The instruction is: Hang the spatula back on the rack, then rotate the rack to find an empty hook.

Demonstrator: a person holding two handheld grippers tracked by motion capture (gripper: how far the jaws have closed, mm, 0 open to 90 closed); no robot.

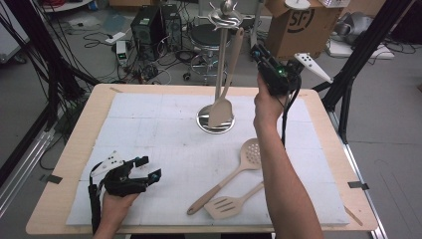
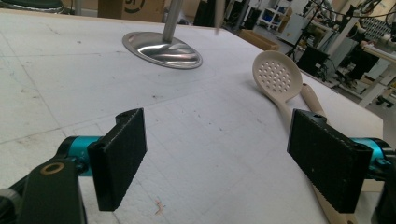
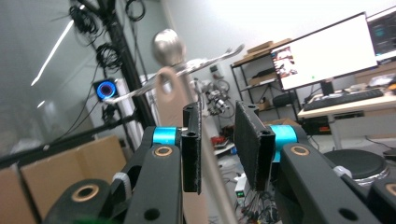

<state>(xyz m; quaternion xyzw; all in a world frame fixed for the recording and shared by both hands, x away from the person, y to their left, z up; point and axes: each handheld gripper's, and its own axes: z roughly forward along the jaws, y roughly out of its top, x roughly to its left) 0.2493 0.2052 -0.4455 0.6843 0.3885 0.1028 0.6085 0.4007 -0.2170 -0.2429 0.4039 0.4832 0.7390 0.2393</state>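
Note:
A metal utensil stand (image 1: 215,122) rises from a round base at the table's far middle. A beige spatula (image 1: 222,110) hangs off the table beside its pole, handle top up at the hook arms (image 1: 226,20). My right gripper (image 1: 256,51) is raised just right of that handle top. In the right gripper view its jaws (image 3: 218,109) stand a little apart. The handle (image 3: 168,93), with its hole at a hook prong (image 3: 205,60), runs behind the left jaw; the pads do not press on it. My left gripper (image 1: 150,167) (image 2: 217,140) rests open and empty at the near left.
A beige slotted spoon (image 1: 250,149) (image 2: 276,74) and a slotted spatula (image 1: 226,205) lie on the white mat (image 1: 149,129) at the near right, under my right forearm. Computers, cables, a stool and a cardboard box (image 1: 298,25) sit on the floor beyond the table.

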